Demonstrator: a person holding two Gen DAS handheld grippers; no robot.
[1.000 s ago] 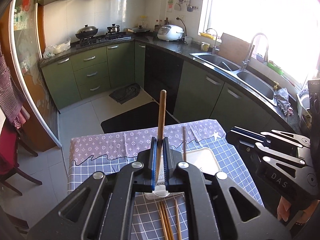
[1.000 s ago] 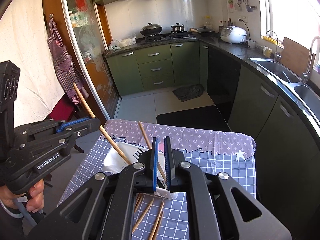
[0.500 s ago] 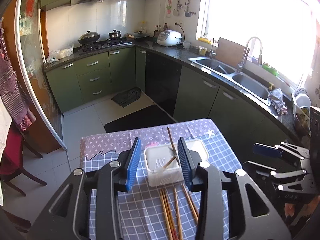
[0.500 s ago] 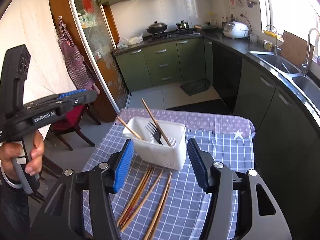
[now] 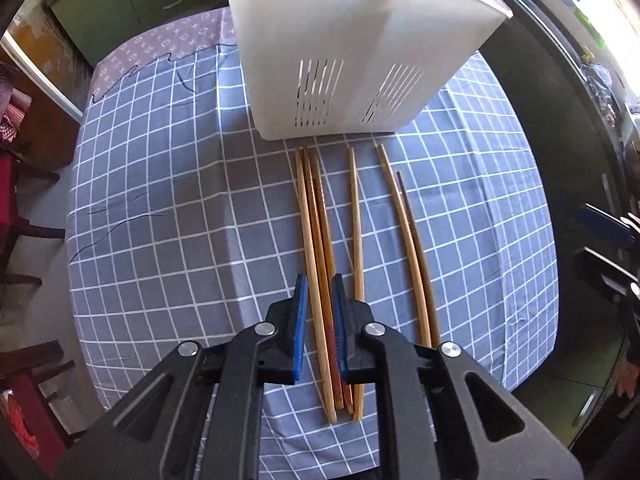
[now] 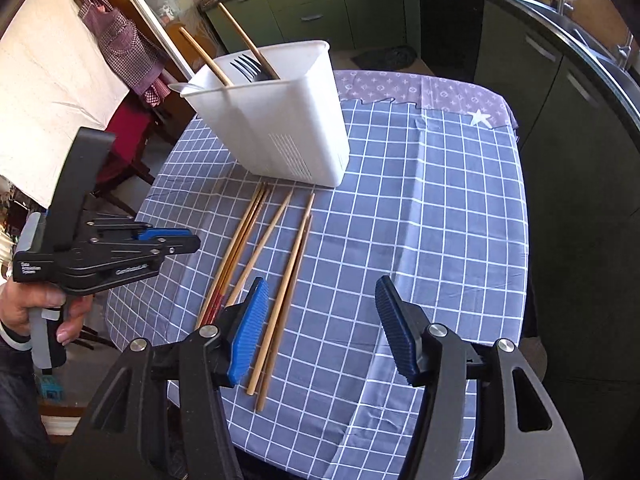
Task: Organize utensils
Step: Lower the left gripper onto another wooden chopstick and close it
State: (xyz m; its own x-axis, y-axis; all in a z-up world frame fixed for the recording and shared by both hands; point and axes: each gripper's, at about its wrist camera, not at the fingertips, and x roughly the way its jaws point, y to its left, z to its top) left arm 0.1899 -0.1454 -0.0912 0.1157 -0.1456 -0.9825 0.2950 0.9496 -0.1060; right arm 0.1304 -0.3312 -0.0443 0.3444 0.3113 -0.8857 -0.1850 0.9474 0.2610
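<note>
Several wooden chopsticks (image 5: 356, 232) lie side by side on the checked tablecloth (image 5: 180, 208), in front of a white slotted utensil holder (image 5: 352, 48). The holder (image 6: 280, 120) has two chopsticks (image 6: 244, 40) and a dark fork (image 6: 248, 68) in it. My left gripper (image 5: 319, 300) is low over the table, its jaws narrowly apart around the leftmost chopsticks (image 5: 316, 240), one with a red end. In the right wrist view it (image 6: 176, 240) hovers left of the chopsticks. My right gripper (image 6: 320, 316) is wide open and empty above the chopsticks' near ends.
The table (image 6: 440, 220) stands in a kitchen with green cabinets (image 6: 320, 4) behind it. A dark counter (image 6: 560, 12) with a sink runs along the right. A red chair (image 6: 128, 128) and an apron stand to the left of the table.
The left gripper released a chopstick into the holder, opened, then dropped to the table and narrowed its jaws around the leftmost chopsticks. The right gripper opened wide and pulled back from the holder.
</note>
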